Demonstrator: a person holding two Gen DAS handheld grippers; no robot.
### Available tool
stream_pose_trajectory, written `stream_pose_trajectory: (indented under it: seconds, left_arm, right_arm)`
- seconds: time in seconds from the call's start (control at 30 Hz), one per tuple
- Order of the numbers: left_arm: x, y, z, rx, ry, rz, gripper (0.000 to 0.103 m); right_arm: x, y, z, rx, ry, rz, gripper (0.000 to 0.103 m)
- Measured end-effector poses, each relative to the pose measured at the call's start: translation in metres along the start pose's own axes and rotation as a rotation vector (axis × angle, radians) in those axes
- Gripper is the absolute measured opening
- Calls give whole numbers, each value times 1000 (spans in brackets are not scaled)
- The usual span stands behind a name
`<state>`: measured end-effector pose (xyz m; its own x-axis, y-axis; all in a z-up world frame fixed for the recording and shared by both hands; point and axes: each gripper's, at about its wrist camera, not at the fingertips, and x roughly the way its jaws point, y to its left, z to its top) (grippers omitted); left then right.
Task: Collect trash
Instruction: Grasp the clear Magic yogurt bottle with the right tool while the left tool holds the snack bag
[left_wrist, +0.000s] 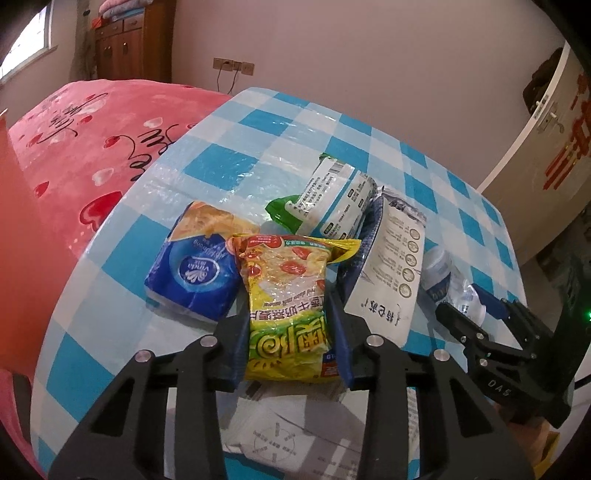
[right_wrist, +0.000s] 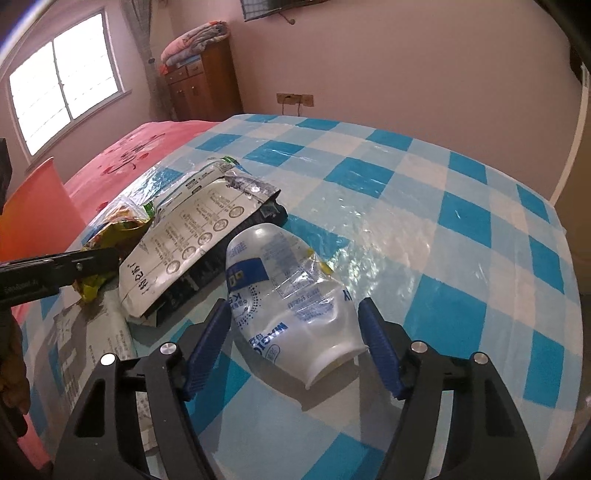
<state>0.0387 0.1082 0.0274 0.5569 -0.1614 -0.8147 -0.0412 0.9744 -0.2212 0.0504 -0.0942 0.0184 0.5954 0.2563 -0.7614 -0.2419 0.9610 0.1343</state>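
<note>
**Plastic litter crowded on checked table**

A yellow snack bag (left_wrist: 288, 306) is clenched by the left gripper (left_wrist: 291, 332), hemmed by a blue tissue pack (left_wrist: 192, 280) and white pouch (left_wrist: 391, 266). The crushed bottle (right_wrist: 291, 299) lies between the right gripper (right_wrist: 295, 343)'s parted, untouching jaws on the table (right_wrist: 461, 240).

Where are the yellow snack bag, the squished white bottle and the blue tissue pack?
yellow snack bag (left_wrist: 288, 317), left wrist view, its middle
squished white bottle (right_wrist: 291, 302), right wrist view, its dented side
blue tissue pack (left_wrist: 192, 277), left wrist view, its front
</note>
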Motion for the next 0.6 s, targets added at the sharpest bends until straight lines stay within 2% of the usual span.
stream_pose_trajectory:
  seconds: [0.17, 0.5, 0.6]
  left_arm:
    - [-10, 2, -6, -2, -15, -27, 36]
    - [-32, 9, -20, -5, -36, -105, 36]
    - [-39, 12, -27, -4, -37, -122, 36]
  right_arm:
    - [-9, -3, -8, 38, -9, -13, 71]
    - [-37, 0, -17, 99, -38, -10, 70]
    - [-45, 4, -19, 97, -44, -11, 61]
